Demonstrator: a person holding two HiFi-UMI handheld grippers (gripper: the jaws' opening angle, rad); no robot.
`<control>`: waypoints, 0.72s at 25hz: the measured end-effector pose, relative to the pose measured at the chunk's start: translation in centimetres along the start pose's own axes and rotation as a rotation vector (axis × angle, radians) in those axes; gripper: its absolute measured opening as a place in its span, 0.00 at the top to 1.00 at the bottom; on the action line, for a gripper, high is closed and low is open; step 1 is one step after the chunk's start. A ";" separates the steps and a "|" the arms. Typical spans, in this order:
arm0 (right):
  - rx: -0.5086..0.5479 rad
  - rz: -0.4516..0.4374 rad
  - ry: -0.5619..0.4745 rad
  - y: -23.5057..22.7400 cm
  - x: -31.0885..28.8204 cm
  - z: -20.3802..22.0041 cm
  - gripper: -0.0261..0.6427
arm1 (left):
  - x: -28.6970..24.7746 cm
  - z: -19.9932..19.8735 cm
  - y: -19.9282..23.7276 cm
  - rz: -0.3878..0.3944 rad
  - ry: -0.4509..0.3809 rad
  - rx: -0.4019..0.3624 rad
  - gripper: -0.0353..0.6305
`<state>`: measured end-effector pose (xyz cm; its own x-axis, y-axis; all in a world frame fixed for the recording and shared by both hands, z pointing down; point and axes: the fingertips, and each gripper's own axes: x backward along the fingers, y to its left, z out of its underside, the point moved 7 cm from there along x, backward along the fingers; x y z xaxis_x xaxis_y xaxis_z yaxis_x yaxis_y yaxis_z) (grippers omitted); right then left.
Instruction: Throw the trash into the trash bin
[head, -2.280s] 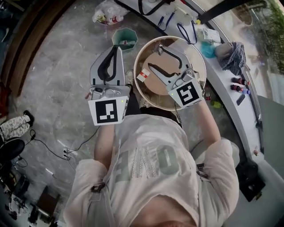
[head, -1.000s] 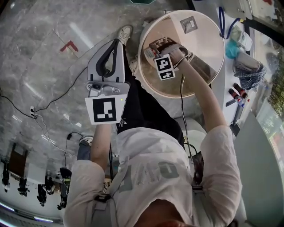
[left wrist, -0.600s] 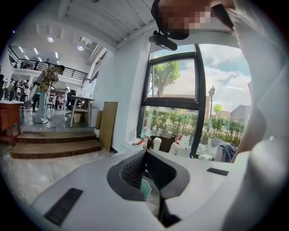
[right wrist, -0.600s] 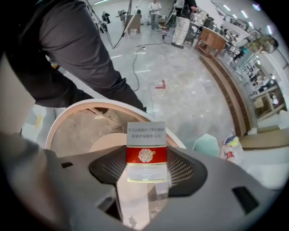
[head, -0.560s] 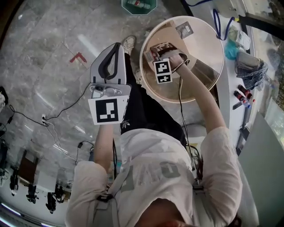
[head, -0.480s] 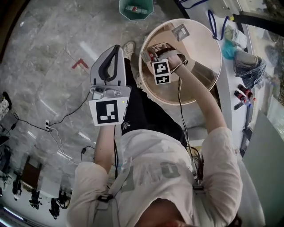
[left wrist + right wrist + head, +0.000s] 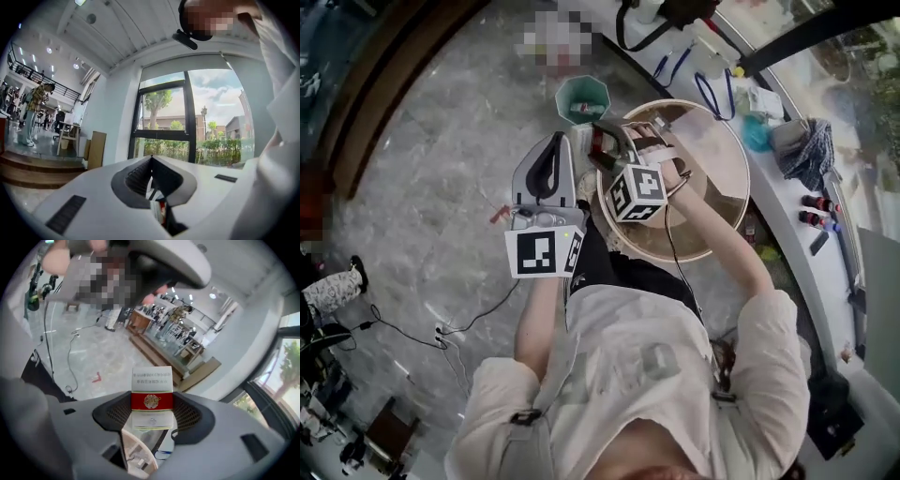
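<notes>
My right gripper (image 7: 152, 407) is shut on a white box with a red band (image 7: 151, 386), which stands upright between the pads. In the head view this gripper (image 7: 609, 145) hangs over the near-left rim of the round table (image 7: 717, 173), pointing toward the green trash bin (image 7: 583, 94) on the floor just beyond. Some litter lies inside the bin. My left gripper (image 7: 551, 157) is shut with nothing in it, held level over the floor left of the table. Its jaw tips meet in the left gripper view (image 7: 151, 158).
A white counter (image 7: 780, 183) curves along the right with a blue cable (image 7: 712, 94), a grey cloth (image 7: 811, 150) and small bottles. A cable (image 7: 478, 314) trails over the marble floor. A person (image 7: 33, 112) stands far off beside wooden steps.
My right gripper has come up off the table top with the box and turned toward the bin. My left gripper has risen too. The bin is now fully in the head view.
</notes>
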<state>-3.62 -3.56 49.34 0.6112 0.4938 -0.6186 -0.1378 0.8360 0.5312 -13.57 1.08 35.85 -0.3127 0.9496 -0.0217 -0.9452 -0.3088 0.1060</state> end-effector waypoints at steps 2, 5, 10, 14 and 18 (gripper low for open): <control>-0.088 0.090 -0.073 -1.5 4.2 -2.7 0.55 | 0.6 -2.2 -1.0 0.009 -0.027 -0.019 0.93; -0.243 0.223 -0.195 -3.6 10.6 -5.8 0.55 | 1.1 -5.7 -2.2 0.033 -0.081 -0.048 0.93; -0.444 0.424 -0.393 -7.9 21.0 -9.1 0.55 | 1.1 -10.6 -3.7 0.084 -0.163 -0.112 0.93; -0.606 0.616 -0.542 -9.3 26.3 -9.4 0.55 | 0.1 -12.0 -4.8 0.131 -0.191 -0.132 0.93; -0.663 0.709 -0.549 -9.4 27.7 -9.2 0.55 | -1.4 -12.3 -5.5 0.173 -0.198 -0.124 0.93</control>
<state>7.45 4.47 21.93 0.4685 0.8741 0.1287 -0.8807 0.4504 0.1469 -9.13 0.79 23.09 -0.4572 0.8706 0.1820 -0.8876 -0.4595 -0.0318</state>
